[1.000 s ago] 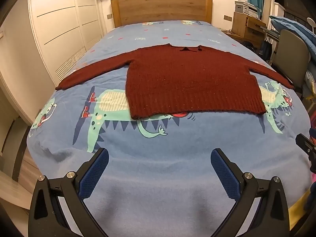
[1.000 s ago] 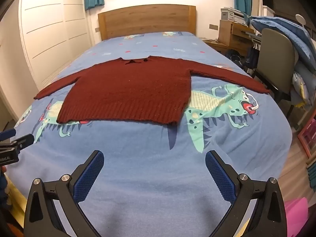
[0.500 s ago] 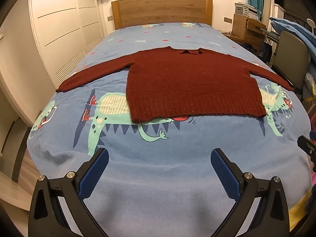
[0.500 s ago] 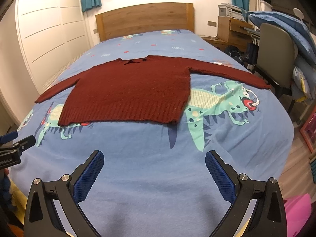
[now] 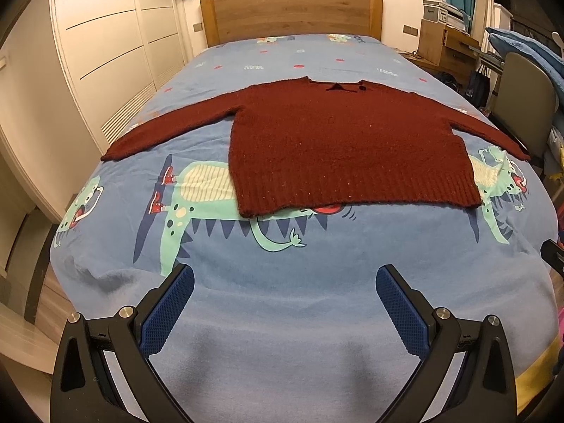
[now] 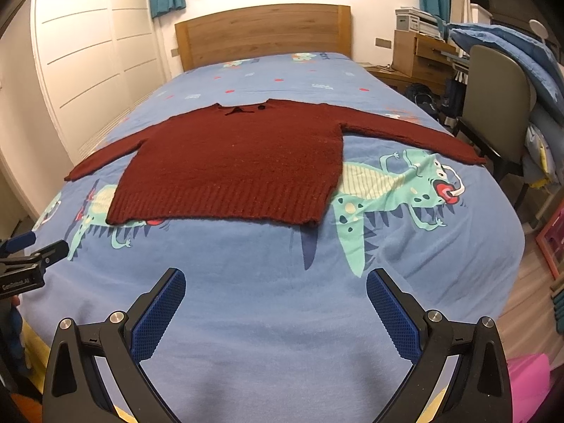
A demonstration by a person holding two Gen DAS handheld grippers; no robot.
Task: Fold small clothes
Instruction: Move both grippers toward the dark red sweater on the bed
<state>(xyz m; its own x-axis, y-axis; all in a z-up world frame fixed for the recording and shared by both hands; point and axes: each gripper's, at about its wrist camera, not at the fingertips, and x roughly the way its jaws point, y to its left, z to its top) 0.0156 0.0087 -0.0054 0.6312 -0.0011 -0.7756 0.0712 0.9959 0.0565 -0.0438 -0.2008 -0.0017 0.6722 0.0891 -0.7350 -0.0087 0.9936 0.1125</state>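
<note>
A dark red knitted sweater (image 5: 338,144) lies flat on the bed, front down or up I cannot tell, with both sleeves spread out sideways and the hem toward me. It also shows in the right wrist view (image 6: 239,169). My left gripper (image 5: 284,282) is open and empty, above the bed's near end, well short of the hem. My right gripper (image 6: 275,283) is open and empty at a similar distance. The left gripper's tip shows at the left edge of the right wrist view (image 6: 31,257).
The bed has a blue cover with dinosaur prints (image 5: 282,317) and a wooden headboard (image 5: 292,10). White wardrobe doors (image 5: 105,53) stand on the left. A chair (image 6: 493,102), a wooden desk (image 6: 419,56) and piled blue bedding (image 6: 511,56) stand on the right.
Both views have tilted slightly upward, so the sweater sits a little lower in frame. Both grippers stay open and empty; the sweater has not moved.
</note>
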